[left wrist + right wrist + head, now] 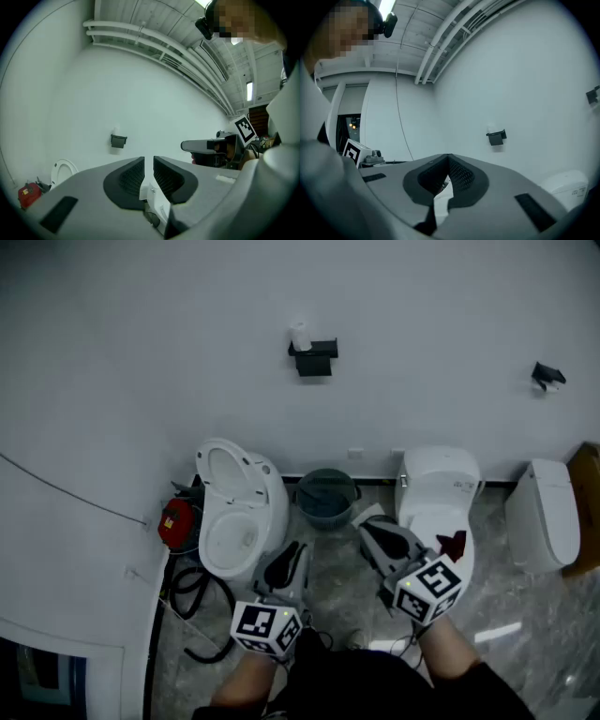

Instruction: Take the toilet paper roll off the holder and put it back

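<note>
A white toilet paper roll [300, 335] stands upright on a black wall holder [313, 358], high on the white wall and far from both grippers. The left gripper view shows the holder [118, 140] small ahead, and the right gripper view shows the holder [497, 137] with the roll [491, 129] on it. My left gripper [290, 562] hovers low beside the open toilet, its jaws a narrow slit apart with nothing between them. My right gripper [371, 528] is held over the floor by the closed toilet, jaws shut and empty.
An open toilet [236, 512] stands at the left, a closed one [438, 495] at the right, a grey bin [326, 497] between them. A third toilet [544, 514] is far right. A red can [175, 522] and black hose [191, 594] lie left. Another black fixture [547, 376] hangs on the wall.
</note>
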`<state>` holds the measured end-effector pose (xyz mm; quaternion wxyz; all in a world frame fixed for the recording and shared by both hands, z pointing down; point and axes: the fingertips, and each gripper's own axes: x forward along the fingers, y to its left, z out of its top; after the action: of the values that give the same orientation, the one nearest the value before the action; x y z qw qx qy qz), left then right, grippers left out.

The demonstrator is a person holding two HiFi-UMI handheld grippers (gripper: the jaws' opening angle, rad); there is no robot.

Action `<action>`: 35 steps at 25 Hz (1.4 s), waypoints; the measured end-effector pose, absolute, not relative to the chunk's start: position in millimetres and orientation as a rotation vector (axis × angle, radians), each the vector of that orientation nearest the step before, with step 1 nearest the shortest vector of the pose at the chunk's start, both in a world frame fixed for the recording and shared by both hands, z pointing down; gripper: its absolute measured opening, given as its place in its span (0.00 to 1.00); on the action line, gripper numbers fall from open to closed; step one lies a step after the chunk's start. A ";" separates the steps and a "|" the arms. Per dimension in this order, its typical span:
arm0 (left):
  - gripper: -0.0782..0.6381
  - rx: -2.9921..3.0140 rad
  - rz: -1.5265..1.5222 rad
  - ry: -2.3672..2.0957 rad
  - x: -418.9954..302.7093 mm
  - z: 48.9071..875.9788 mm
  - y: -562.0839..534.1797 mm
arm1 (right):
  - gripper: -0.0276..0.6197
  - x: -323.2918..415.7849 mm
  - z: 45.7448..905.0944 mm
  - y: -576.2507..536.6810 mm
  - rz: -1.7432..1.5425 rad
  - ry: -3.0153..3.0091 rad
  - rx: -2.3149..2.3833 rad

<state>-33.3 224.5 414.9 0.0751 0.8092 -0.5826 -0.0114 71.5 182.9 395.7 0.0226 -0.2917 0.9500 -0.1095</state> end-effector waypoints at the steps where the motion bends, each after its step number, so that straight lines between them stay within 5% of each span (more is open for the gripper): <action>1: 0.19 2.426 -0.034 -1.747 -33.4 415.8 224.3 | 0.04 71.7 396.7 182.8 -0.340 2.945 -0.904; 14: 0.20 2.418 -0.020 -1.748 -48.3 421.8 220.9 | 0.05 53.9 394.9 184.0 -0.300 2.925 -0.880; 23: 0.27 2.412 -0.003 -1.735 -74.5 424.9 196.7 | 0.18 30.0 397.3 160.4 -0.317 2.923 -0.903; 35: 0.29 2.462 -0.018 -1.652 -132.3 418.2 146.7 | 0.22 -23.4 391.9 116.5 -0.318 2.903 -1.005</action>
<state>-132.3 146.7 418.2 0.0885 0.8271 -0.5550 -0.0062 -23.4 116.5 391.9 0.0267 -0.3254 0.9396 -0.1029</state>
